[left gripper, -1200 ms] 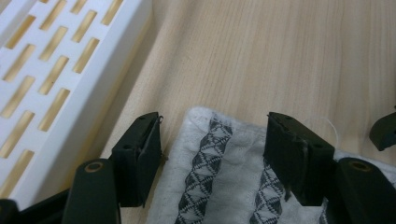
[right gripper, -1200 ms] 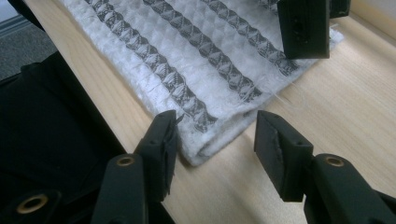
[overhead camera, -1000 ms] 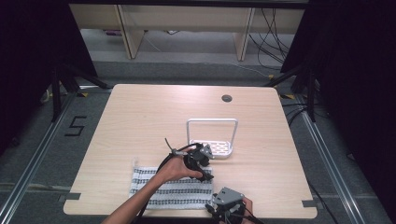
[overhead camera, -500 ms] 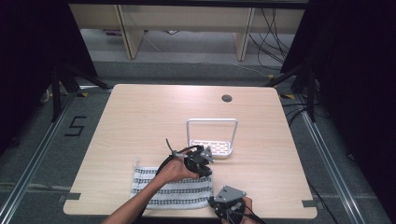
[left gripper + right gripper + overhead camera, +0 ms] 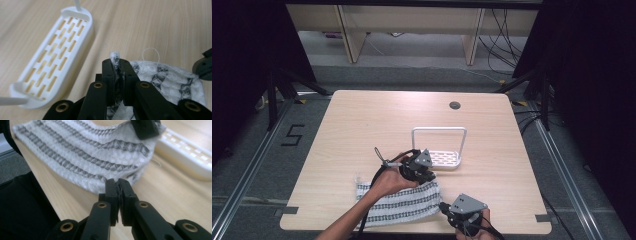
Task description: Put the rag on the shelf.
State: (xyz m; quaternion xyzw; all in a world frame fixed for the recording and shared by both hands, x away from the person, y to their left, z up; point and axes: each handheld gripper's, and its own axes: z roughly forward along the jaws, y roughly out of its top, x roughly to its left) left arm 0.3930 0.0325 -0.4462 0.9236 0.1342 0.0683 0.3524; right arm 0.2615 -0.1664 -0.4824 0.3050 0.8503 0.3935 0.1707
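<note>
So I've got both grippers on the striped cloth [image 5: 404, 206] right now, a white knit one with dark grey zigzag bands. It's at about 6 o'clock on the table [image 5: 362, 120], close to the front edge.

My left gripper [image 5: 117, 65] is clamped tight on one corner of the cloth. In the left gripper view a little white nub of fabric pokes out past the tips, and a loose white thread curls off the cloth just to the right. From the high view that gripper [image 5: 428, 176] sits at the cloth's upper right corner, which is pulled up off the wood. Its jaws have just been closing, with the fabric between them.

My right gripper [image 5: 117, 185] is pinched shut on the cloth's near edge. The jaws meet with a sliver of fabric caught in there, and they've just been closing too. In the high view it's [image 5: 445, 206] at the cloth's lower right corner, roughly 5 o'clock on the table.

The white slotted tray [image 5: 445, 159] with the tall loop handle sits near the table's centre, just past my left gripper at its 1 o'clock, not touching the cloth.

Only writing I can read is a big "5" [image 5: 292, 135] marked on the floor off the table's left side, around 9 o'clock. No brand or label on the cloth or tray that I can make out.
</note>
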